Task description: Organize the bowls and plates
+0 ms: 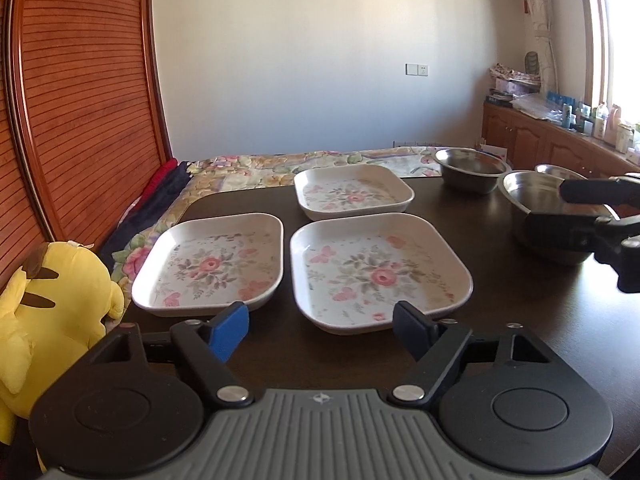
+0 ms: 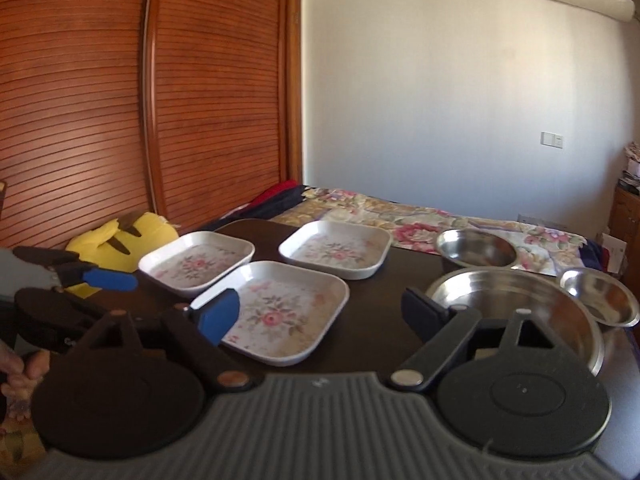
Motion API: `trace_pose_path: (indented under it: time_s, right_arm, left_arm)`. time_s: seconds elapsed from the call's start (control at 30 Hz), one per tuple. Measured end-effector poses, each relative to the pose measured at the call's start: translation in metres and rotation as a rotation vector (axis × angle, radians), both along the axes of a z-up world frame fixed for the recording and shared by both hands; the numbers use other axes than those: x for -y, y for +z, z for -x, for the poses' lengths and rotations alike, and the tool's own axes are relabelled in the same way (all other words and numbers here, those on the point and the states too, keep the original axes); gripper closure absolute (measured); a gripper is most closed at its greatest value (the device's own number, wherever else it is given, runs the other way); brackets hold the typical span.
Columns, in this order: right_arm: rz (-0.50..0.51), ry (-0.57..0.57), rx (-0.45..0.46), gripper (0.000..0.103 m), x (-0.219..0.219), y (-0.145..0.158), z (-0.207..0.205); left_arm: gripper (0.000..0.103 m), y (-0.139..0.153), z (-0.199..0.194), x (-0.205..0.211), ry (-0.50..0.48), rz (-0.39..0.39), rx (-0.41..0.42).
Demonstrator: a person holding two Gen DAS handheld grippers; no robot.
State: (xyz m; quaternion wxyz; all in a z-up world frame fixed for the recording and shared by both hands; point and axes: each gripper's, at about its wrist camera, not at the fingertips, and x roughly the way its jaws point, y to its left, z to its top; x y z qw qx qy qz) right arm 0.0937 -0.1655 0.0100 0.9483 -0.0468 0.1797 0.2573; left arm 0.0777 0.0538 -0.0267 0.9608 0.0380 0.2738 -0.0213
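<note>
Three white square floral plates lie on the dark table: a near-left one [image 1: 208, 266], a near-middle one [image 1: 380, 274] and a far one [image 1: 354, 194]. Three steel bowls stand at the right: a large one [image 2: 516, 308], a far one [image 2: 476, 250] and a small one [image 2: 600, 296]. My left gripper [image 1: 320, 328] is open and empty, just short of the near plates. My right gripper [image 2: 320, 312] is open and empty, between the near-middle plate [image 2: 280, 312] and the large bowl; it also shows in the left wrist view [image 1: 576, 208] by the large bowl [image 1: 552, 216].
A yellow plush toy [image 1: 52, 304] sits off the table's left edge. A bed with a floral cover [image 1: 304, 164] lies behind the table. A wooden slatted wardrobe [image 1: 80, 100] stands at the left. A cabinet with bottles [image 1: 580, 128] is at the far right.
</note>
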Motion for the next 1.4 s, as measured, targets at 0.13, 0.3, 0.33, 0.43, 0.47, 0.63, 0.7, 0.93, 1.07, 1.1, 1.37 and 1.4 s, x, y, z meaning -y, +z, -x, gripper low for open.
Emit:
trace_pose_path:
  time_s: [0.13,0.3,0.33,0.43,0.47,0.63,0.7,0.93,1.07,1.1,1.37,1.4]
  right_arm:
    - [0.003,0.029,-0.047,0.027,-0.008,-0.005,-0.016]
    - [0.026,0.047,-0.099,0.038,-0.020,-0.017,-0.032]
    - [0.029,0.050,-0.113,0.041,-0.021,-0.020,-0.034]
    - [0.050,0.057,-0.134,0.048,-0.025,-0.025,-0.039]
    - [0.057,0.055,-0.139,0.050,-0.026,-0.027,-0.039]
    - [0.081,0.042,-0.160,0.056,-0.029,-0.034,-0.047]
    - [0.083,0.038,-0.167,0.056,-0.029,-0.036,-0.050]
    - [0.082,0.029,-0.190,0.056,-0.033,-0.042,-0.060]
    - [0.079,0.028,-0.194,0.057,-0.035,-0.043,-0.064]
    - [0.080,0.026,-0.195,0.057,-0.035,-0.043,-0.066]
    - [0.062,0.013,-0.229,0.067,-0.034,-0.048,-0.076]
    - [0.063,0.011,-0.230,0.068,-0.034,-0.049,-0.077]
  left_arm:
    - [0.034,-0.002,-0.011,-0.006,-0.001,0.006,-0.008]
    - [0.044,-0.009,-0.023,-0.013,0.003,0.015,-0.031]
    - [0.046,-0.010,-0.025,-0.014,0.003,0.025,-0.037]
    - [0.051,-0.015,-0.030,-0.019,-0.007,0.067,-0.054]
    - [0.053,-0.016,-0.031,-0.020,-0.009,0.078,-0.058]
    - [0.056,-0.019,-0.036,-0.023,-0.016,0.112,-0.065]
    - [0.056,-0.020,-0.039,-0.023,-0.022,0.123,-0.067]
    - [0.057,-0.024,-0.049,-0.026,-0.032,0.155,-0.075]
    - [0.061,-0.025,-0.053,-0.025,-0.040,0.160,-0.077]
    - [0.062,-0.025,-0.053,-0.025,-0.042,0.162,-0.078]
    - [0.071,-0.028,-0.058,-0.024,-0.036,0.164,-0.081]
    - [0.071,-0.029,-0.059,-0.024,-0.035,0.164,-0.082]
